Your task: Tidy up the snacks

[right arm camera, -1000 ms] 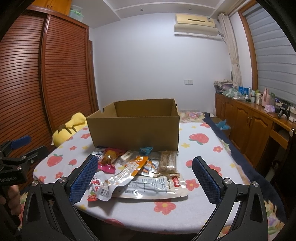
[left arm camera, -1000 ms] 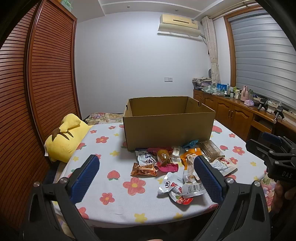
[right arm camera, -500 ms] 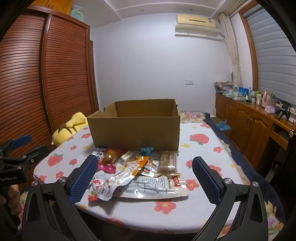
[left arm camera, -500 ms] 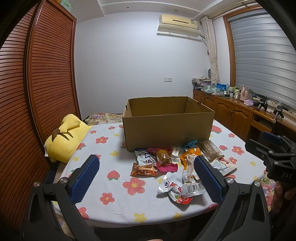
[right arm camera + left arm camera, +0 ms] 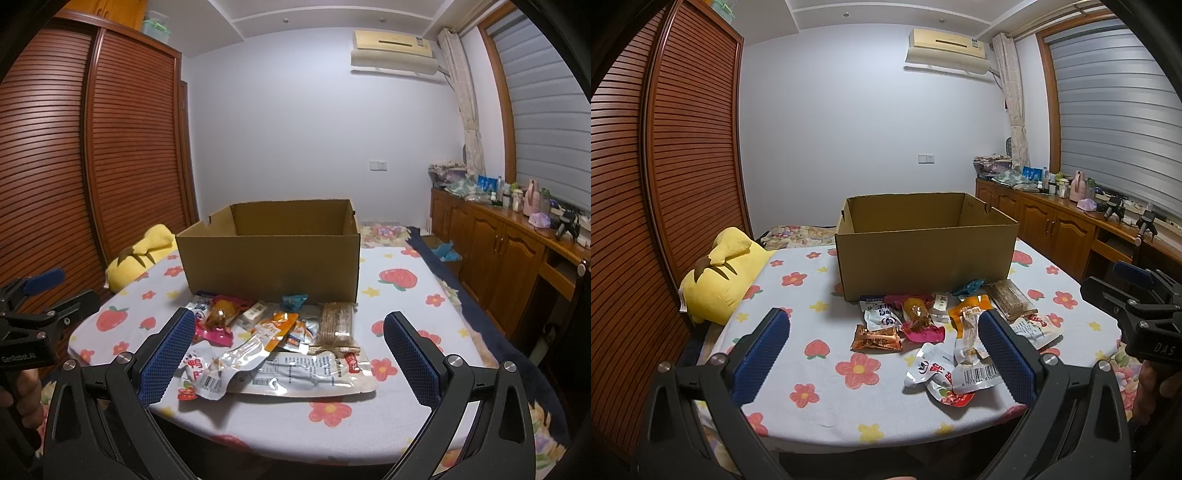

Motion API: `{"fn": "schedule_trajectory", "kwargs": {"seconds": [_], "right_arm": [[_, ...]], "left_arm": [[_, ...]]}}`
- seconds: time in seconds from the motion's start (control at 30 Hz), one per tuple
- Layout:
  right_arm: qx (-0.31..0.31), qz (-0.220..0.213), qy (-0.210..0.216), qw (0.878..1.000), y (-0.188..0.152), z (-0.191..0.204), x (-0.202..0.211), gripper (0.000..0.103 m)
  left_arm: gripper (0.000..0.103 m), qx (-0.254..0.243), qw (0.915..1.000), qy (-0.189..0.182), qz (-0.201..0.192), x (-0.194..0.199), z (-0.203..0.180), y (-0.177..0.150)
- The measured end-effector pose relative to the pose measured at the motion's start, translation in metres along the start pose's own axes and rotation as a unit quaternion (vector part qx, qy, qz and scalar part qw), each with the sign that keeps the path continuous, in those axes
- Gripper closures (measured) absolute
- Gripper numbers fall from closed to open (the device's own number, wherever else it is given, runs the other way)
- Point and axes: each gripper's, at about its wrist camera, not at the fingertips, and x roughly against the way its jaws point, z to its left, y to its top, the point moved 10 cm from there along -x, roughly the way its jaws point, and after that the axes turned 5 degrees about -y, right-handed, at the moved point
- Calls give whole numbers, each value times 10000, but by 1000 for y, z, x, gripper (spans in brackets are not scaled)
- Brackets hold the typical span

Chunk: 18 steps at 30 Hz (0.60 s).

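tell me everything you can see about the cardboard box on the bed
The cardboard box is plain brown, rectangular and open-topped, with no flaps showing and small notches in its side rims. It stands upright on the flowered sheet. What shows of its inside looks empty. The snack packets lie against its near wall.

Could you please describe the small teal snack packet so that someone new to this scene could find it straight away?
Start at the open cardboard box on the flowered tablecloth. The snack pile lies along its near wall; the teal snack packet sits at the pile's back edge, right against the box, left of the long brown bar. It is the only blue-green wrapper there.
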Motion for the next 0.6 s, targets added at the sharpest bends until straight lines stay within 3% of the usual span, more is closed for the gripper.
{"fn": "schedule_trajectory", "kwargs": {"seconds": [0.37, 0.6], "right_arm": [[1, 82, -28, 10000, -1, -1, -2, 0], [110, 313, -73, 9994, -17, -15, -21, 0]], "left_arm": [[0, 52, 9998, -102, 160, -8, 2, -10], [0, 116, 9979, -347, 533, -35, 0, -32]]}}
